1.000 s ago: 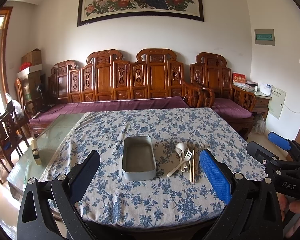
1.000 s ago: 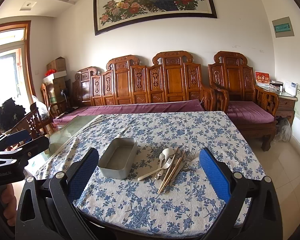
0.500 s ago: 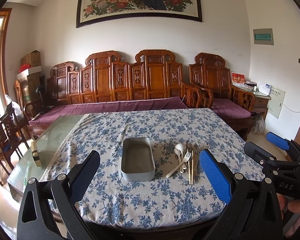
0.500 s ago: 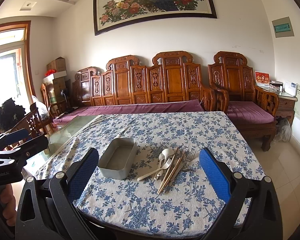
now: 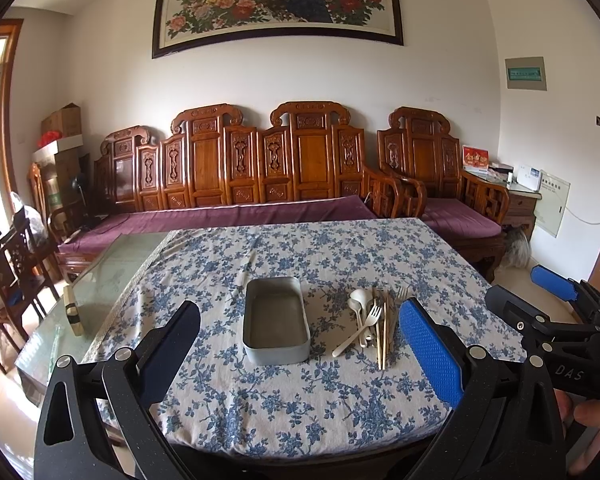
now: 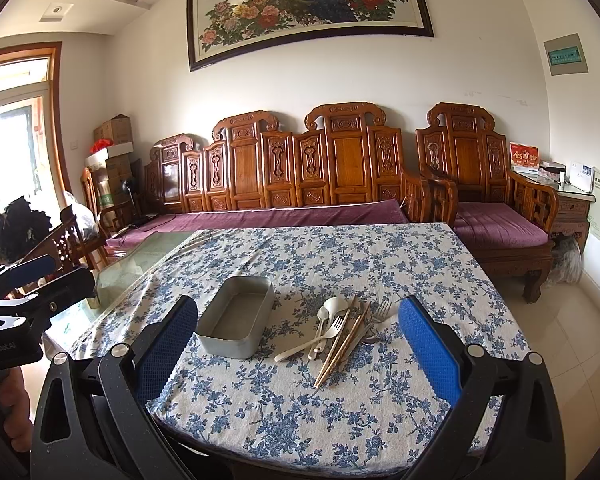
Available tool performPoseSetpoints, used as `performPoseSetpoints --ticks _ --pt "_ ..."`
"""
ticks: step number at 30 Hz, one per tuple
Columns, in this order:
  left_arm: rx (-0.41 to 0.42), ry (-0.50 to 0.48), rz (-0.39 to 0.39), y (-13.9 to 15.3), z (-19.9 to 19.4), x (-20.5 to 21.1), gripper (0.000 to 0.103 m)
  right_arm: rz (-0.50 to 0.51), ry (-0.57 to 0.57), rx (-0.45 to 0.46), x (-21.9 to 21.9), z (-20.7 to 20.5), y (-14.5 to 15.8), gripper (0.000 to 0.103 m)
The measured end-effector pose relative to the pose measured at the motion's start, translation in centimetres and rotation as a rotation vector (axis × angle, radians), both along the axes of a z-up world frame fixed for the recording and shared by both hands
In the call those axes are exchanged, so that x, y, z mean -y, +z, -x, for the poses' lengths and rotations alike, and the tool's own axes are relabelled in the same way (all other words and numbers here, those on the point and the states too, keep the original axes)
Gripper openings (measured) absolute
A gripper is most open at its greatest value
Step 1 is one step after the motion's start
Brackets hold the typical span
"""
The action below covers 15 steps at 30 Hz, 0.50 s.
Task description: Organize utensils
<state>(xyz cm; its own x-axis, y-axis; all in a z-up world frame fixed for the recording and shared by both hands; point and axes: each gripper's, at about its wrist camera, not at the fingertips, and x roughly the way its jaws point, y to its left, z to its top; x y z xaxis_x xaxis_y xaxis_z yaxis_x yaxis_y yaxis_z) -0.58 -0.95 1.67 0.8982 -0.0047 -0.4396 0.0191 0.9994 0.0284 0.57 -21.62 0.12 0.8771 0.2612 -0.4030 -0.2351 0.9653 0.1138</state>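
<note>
Bench point(image 5: 284, 408) under blue-and-white floral cloth point(image 6: 340, 408), its left part bare glass. Left gripper point(image 5: 300, 344): fingers wide apart, holding nothing, raised before the near edge of the bench. Grey metal tray point(image 5: 275, 320), rectangular, nothing lying in it, on the cloth near the middle of the bench. Utensil pile point(image 5: 374, 320) just right of the tray, apart from it: white spoons point(image 5: 359, 300) at the far side, pale fork point(image 5: 360, 330) lying aslant across them, wooden chopsticks point(image 5: 381, 336) pointing toward the near edge, metal fork point(image 6: 381, 311) at the far right of the pile. Right gripper point(image 6: 298, 344): fingers wide apart, holding nothing, aimed over the pile from the near edge. Carved wooden sofa point(image 6: 320, 176) with purple cushion behind the bench; framed peacock painting point(image 6: 308, 4) on the wall above it
</note>
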Motion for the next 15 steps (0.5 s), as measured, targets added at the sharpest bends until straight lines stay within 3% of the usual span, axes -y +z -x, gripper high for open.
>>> performPoseSetpoints --ticks 15 --pt "0.006 -0.004 0.000 0.13 0.22 0.10 0.097 -0.001 0.000 0.001 0.11 0.02 0.07 0.101"
